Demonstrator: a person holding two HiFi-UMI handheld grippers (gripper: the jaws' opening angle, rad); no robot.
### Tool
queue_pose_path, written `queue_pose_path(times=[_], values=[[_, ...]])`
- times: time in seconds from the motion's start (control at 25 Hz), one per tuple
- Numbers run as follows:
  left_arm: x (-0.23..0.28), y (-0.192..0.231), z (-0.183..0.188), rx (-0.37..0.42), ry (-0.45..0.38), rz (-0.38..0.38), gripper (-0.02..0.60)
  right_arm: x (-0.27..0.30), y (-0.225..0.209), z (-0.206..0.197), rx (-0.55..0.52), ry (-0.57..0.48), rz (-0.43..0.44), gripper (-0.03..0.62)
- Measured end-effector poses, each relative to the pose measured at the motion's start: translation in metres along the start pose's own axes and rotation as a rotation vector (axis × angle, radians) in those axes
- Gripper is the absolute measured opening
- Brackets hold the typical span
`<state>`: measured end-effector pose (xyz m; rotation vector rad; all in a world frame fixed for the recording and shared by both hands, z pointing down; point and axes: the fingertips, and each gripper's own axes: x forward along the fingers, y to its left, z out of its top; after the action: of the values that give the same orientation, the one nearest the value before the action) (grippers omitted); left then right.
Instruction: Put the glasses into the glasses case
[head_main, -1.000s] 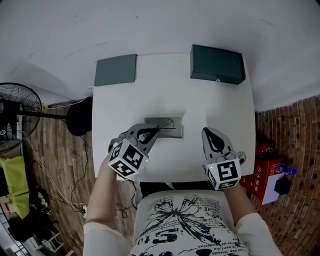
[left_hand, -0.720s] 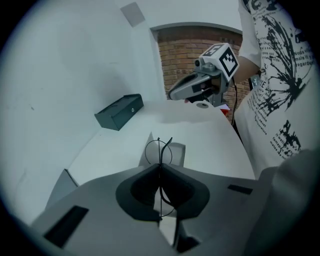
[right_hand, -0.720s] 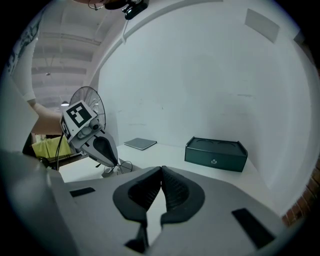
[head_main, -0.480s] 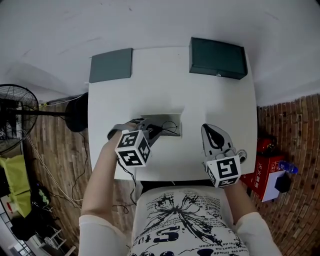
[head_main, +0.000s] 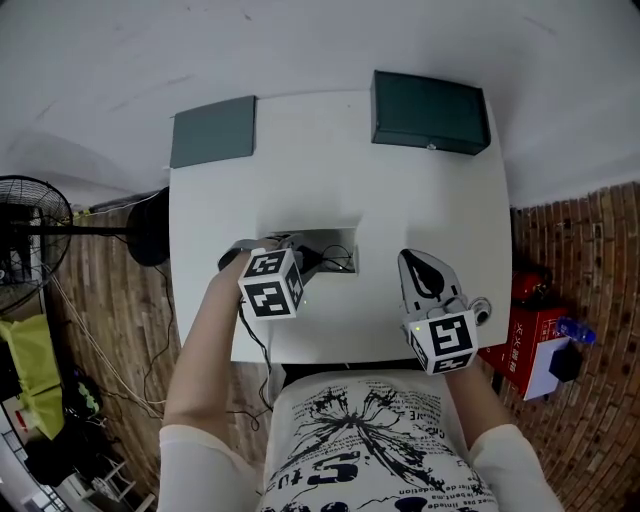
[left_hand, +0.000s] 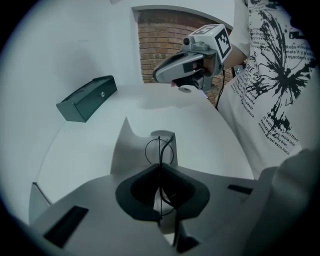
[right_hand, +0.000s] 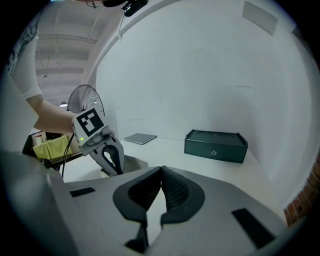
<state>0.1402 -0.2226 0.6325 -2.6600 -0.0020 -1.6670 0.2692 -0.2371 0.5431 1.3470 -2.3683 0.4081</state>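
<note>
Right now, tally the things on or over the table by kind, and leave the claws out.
Wire-framed glasses, held in the left claw: 1
Grey sheet beneath them: 1
Dark green case: 1
Grey flat slab: 1
Total: 4

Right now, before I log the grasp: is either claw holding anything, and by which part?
The left claw is shut on the glasses, pinching their thin wire frame. The right claw is shut and empty.
</note>
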Motion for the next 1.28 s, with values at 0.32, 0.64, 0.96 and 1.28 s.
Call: queue_pose_path(times=[0.32,0.64,0.96,1.28], values=[[0.009,0.003,-0.007,-0.023,0.008,0.027,0.044,0.0,-0.001,-0.003,-0.003,0.016,-0.008,0.015],[-0.001,0.008,0.001,-0.109,-0.069,0.069,0.173,-0.002,-0.001,0.002,-0.015,0.014,-0.013,0.015],[-0.034,0.015,0.017,-0.198,-0.176,0.163,0.179,-0.007,0.01,0.014,-0.035,0.007,0.001,0.015],[-0.102,0.017,0.046,-0.326,-0.429,0.35,0.074,-0.019,0.031,0.044,-0.064,-0.035,0.004,0.015]])
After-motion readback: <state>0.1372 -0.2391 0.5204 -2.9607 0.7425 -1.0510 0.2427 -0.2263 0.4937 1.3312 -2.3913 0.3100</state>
